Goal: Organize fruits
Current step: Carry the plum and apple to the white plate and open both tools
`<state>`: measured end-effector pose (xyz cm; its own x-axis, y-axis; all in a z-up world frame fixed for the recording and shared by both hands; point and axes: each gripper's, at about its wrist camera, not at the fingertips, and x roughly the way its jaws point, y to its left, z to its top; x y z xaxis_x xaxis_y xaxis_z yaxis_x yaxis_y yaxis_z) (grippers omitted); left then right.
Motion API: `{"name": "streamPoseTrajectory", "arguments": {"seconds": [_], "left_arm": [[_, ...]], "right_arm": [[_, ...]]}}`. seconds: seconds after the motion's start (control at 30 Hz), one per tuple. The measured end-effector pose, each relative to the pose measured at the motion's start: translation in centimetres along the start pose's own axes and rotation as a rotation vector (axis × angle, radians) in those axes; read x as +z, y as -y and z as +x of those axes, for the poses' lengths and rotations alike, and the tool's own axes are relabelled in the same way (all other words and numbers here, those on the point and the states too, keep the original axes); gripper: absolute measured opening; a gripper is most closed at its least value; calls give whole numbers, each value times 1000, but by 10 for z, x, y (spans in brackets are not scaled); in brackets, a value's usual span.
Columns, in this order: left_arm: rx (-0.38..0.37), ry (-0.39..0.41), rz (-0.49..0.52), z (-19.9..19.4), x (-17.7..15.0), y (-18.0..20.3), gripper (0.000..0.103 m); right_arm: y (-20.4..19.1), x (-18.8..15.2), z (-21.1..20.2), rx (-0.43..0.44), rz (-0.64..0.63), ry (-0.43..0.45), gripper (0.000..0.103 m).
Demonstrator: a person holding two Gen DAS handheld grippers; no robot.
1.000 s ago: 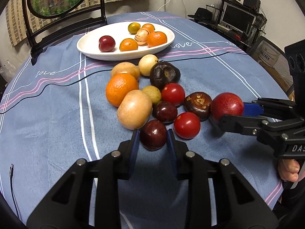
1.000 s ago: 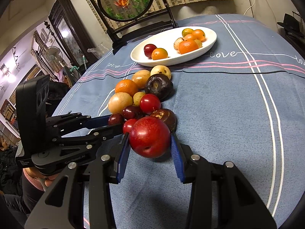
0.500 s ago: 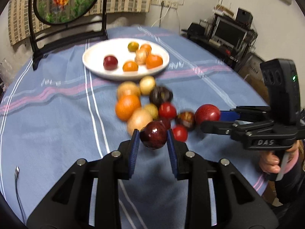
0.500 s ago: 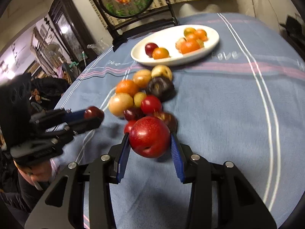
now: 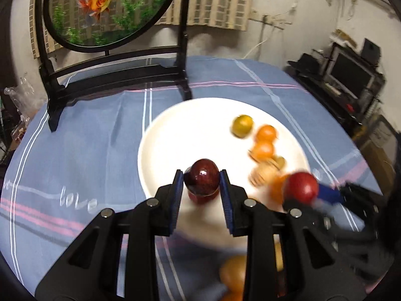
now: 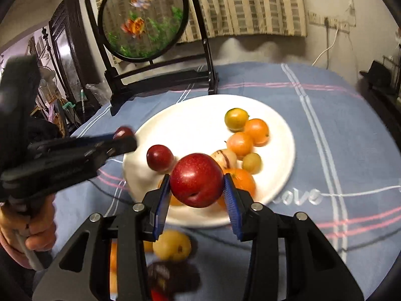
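My left gripper (image 5: 201,175) is shut on a dark red plum (image 5: 202,179) and hangs over the near edge of the white plate (image 5: 180,130). In the right wrist view the same left gripper (image 6: 120,140) comes in from the left, beside the plate's left rim. A larger bright red fruit (image 6: 196,183) sits clamped in my right gripper (image 6: 196,184), above the plate (image 6: 195,125) near its front. On the plate lie a dark plum (image 6: 160,157), a greenish citrus (image 6: 235,119), several oranges (image 6: 257,131) and a pale striped fruit (image 6: 224,158).
A round goldfish screen on a black stand (image 5: 107,7) stands just behind the plate. Loose fruit lies on the blue cloth in front of the plate, including a yellow one (image 6: 172,248) and a dark one (image 6: 170,276). A person's hand (image 6: 30,233) holds the left gripper's handle.
Both grippers lifted their fruits off the cloth beside the loose pile and carried them forward, over the pile, to the plate's near edge. Neither grip has changed.
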<state>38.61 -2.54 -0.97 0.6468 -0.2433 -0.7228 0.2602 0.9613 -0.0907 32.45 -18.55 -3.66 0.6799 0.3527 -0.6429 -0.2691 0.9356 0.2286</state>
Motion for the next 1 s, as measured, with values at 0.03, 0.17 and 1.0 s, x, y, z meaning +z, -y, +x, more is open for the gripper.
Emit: {"name": "streamPoseTrajectory", "arguments": {"seconds": [0.03,0.17,1.0], "left_arm": [[5,-6,-4,9,5,-1,30],[36,-24,-3,35,14,-1,34],[160,42,-270,-87,-142,-46,97]], "right_arm": [[-1,1,2,0,-5,2,42],[-7,8,12,-20,-48,-8,43],[-30,-95,-86,-29,-215,-62,69]]}}
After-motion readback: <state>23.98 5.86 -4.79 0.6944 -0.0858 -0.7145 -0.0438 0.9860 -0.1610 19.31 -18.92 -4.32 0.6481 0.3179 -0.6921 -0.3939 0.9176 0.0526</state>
